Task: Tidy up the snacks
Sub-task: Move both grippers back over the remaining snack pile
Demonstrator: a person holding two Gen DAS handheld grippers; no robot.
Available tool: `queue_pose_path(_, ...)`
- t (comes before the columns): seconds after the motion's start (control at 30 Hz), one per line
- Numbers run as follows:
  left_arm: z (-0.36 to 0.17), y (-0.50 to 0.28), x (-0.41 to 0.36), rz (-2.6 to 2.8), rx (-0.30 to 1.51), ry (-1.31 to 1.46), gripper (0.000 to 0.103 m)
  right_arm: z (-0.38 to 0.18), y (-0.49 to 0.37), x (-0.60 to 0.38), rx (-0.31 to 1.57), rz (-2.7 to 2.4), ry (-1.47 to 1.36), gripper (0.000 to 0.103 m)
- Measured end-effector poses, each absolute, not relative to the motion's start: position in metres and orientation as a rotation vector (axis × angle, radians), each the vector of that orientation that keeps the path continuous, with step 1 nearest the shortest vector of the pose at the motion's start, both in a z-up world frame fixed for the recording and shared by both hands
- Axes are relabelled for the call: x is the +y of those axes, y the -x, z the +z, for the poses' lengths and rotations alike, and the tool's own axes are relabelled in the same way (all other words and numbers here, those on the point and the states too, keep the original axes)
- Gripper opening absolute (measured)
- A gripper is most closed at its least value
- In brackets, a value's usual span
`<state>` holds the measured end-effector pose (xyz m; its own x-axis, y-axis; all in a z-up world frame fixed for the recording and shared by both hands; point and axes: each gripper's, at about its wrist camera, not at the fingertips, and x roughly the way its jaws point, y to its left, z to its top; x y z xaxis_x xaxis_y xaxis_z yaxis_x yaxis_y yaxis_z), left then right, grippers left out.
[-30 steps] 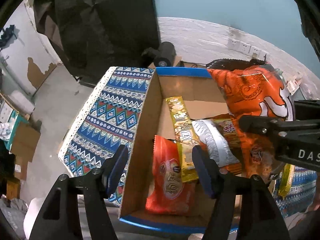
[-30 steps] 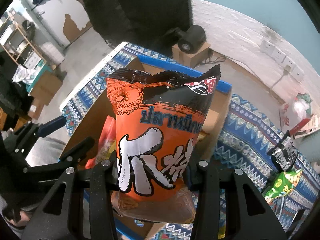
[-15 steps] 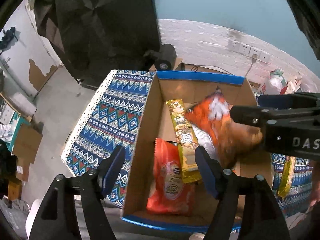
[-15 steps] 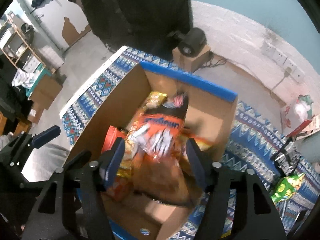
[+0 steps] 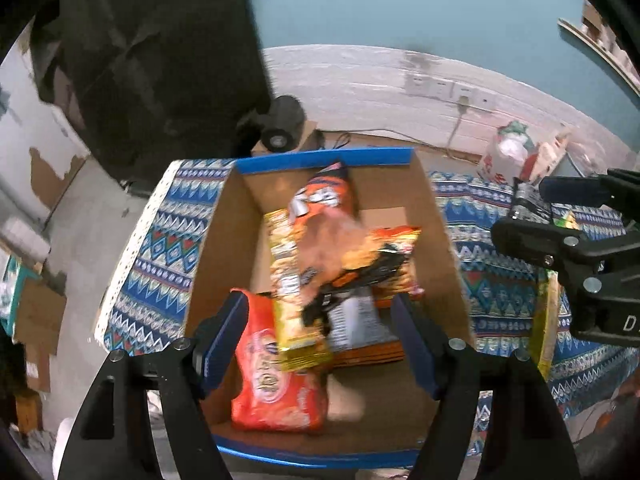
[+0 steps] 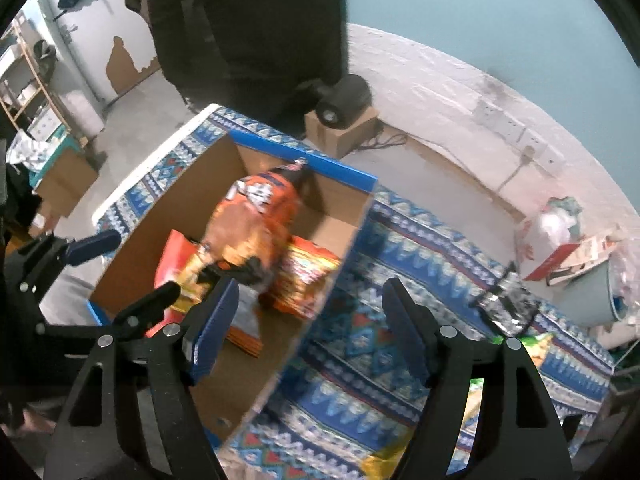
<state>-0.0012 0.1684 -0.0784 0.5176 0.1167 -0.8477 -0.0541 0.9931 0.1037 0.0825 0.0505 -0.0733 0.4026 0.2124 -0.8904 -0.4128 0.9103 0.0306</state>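
Both grippers spread wide, nothing held. My left gripper (image 5: pixel 320 336) hangs over the near end of the cardboard box (image 5: pixel 440 248); my right gripper (image 6: pixel 308 328) straddles the box's right wall, one finger inside, one over the patterned cloth (image 6: pixel 400 240). The orange squid snack bag (image 5: pixel 328 216) lies inside the box, blurred, leaning on the other packs. Beside it: yellow pack (image 5: pixel 292 292), red-orange bag (image 5: pixel 272 376) at the near end. A green bag (image 6: pixel 536 350) sits on the cloth outside.
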Motion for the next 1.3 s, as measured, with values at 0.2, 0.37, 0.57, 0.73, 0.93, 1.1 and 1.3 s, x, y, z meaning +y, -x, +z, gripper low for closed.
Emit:
queue_pose_path(0.2, -0.077, -0.002, 0.134, 0.041, 1.021, -0.109, 0.076, -0.068, -0.071, 0.010, 1.080, 0.357, 0.203, 0.075)
queue_pose_path(0.37, -0.077, -0.004, 0.106, 0.001, 1.018, -0.141, 0.076, -0.067, -0.062, -0.024, 1.076, 0.311, 0.204, 0.075)
queue_pose_path(0.57, -0.076, -0.008, 0.073, -0.048, 1.009, -0.179, 0.076, -0.066, -0.050, -0.064, 1.077, 0.268, 0.184, 0.075)
queue_pose_path(0.73, -0.078, -0.010, 0.043, -0.085, 1.009, -0.228, 0.077, -0.065, -0.040, -0.095, 1.074, 0.232, 0.170, 0.075)
queue_pose_path(0.93, -0.093, -0.014, 0.008, -0.127, 1.031, -0.297, 0.079, -0.076, -0.035, -0.134, 1.090, 0.180, 0.158, 0.075)
queue_pose_path(1.1, -0.107, -0.017, -0.021, -0.175, 1.043, -0.347, 0.079, -0.093, -0.034, -0.167, 1.123, 0.144, 0.151, 0.075)
queue_pose_path(1.3, -0.129, -0.021, -0.048, -0.234, 1.087, -0.363, 0.079, -0.115, -0.034, -0.199, 1.159, 0.110, 0.135, 0.075)
